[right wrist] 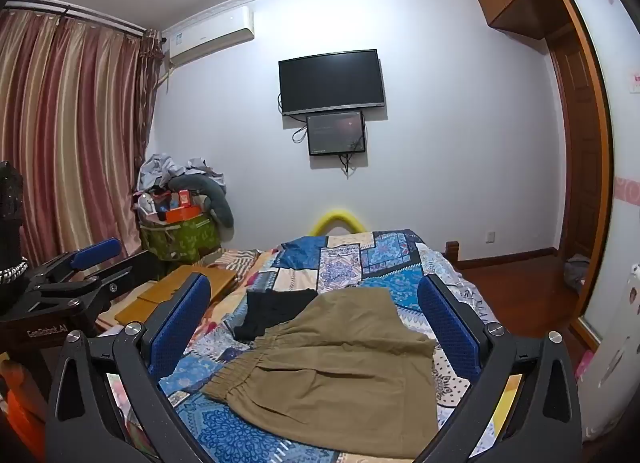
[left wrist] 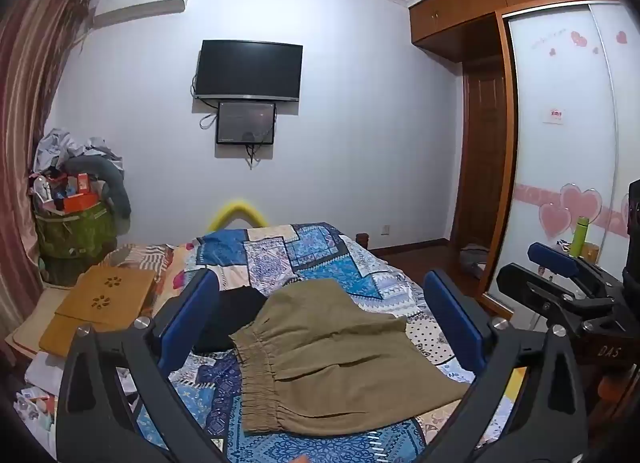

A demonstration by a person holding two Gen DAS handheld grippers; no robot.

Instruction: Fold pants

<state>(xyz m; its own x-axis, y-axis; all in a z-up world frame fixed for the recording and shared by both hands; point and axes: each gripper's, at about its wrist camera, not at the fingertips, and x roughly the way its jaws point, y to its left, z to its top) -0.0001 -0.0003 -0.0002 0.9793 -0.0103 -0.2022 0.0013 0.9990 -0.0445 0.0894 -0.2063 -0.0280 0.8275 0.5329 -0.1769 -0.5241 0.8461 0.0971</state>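
Left wrist view gives me my left tool (left wrist: 318, 313) with its blue pads spread fully apart and nothing between them, hovering over the bed (left wrist: 352, 263). The khaki pants (left wrist: 340, 347) lie flat on the patchwork quilt, elastic waistband (left wrist: 260, 379) gathered at the left, legs running right, partly over a black garment (left wrist: 236, 315). I judge them light, limp and likely to drag on the quilt, so I'd pinch the thick, ruched waistband corner and the hem. Right wrist view shows my right tool (right wrist: 316, 317) just as wide and empty above the same soft woven cloth
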